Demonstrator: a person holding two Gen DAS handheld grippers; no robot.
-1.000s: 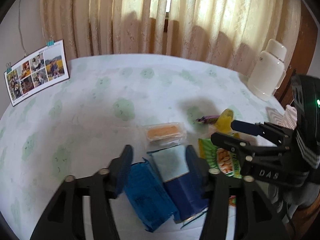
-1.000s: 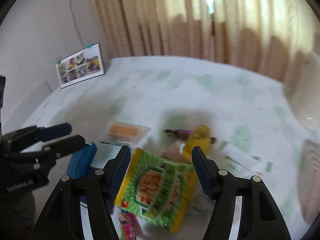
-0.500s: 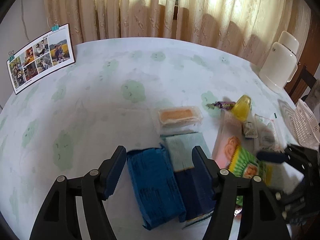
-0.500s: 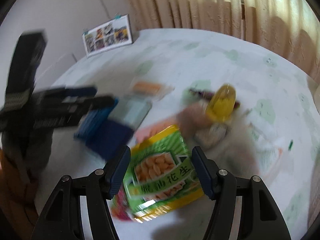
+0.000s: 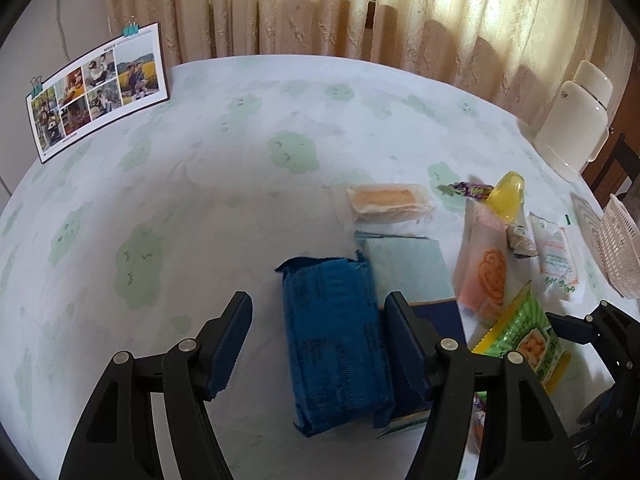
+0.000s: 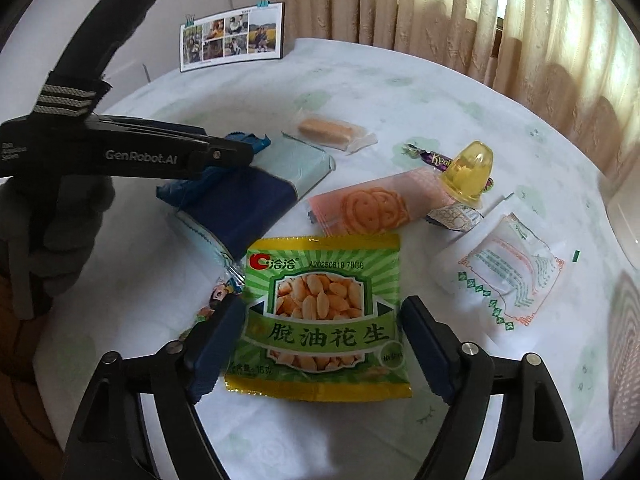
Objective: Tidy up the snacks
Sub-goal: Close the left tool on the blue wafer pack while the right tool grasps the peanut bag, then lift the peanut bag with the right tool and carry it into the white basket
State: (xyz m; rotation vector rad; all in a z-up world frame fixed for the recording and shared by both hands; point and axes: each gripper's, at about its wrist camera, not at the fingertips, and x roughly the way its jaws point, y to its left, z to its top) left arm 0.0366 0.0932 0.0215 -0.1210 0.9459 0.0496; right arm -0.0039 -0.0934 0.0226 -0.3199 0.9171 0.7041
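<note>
While its jaws have just been opening, the right gripper (image 6: 322, 342) straddles the peanut packet (image 6: 320, 316) on the counter (image 6: 420, 92) without pressing it. The left gripper (image 5: 318, 338) stands half-open around the blue packet (image 5: 334, 340), the pads apart from it.

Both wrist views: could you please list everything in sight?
table: 1, white-green cloth, under everything
peanut bag: 1, green-yellow, between fingers of right gripper
blue packet: 1, blue, between fingers of left gripper
navy pack: 1, navy-teal, beside blue packet
biscuit pack: 1, pink, beyond peanut bag
jelly cup: 1, yellow, at biscuit pack's end
cake: 1, orange, clear-wrapped, beyond navy pack
candy: 1, purple, behind jelly cup
sachet: 1, white, right of peanut bag
photo card: 1, multicoloured, far edge
basket: 1, white, right edge
jug: 1, white, far right
curtain: 1, beige, behind table
left gripper: 1, black, open, jaws just opened further
right gripper: 1, black, open, jaws just opened further
</note>
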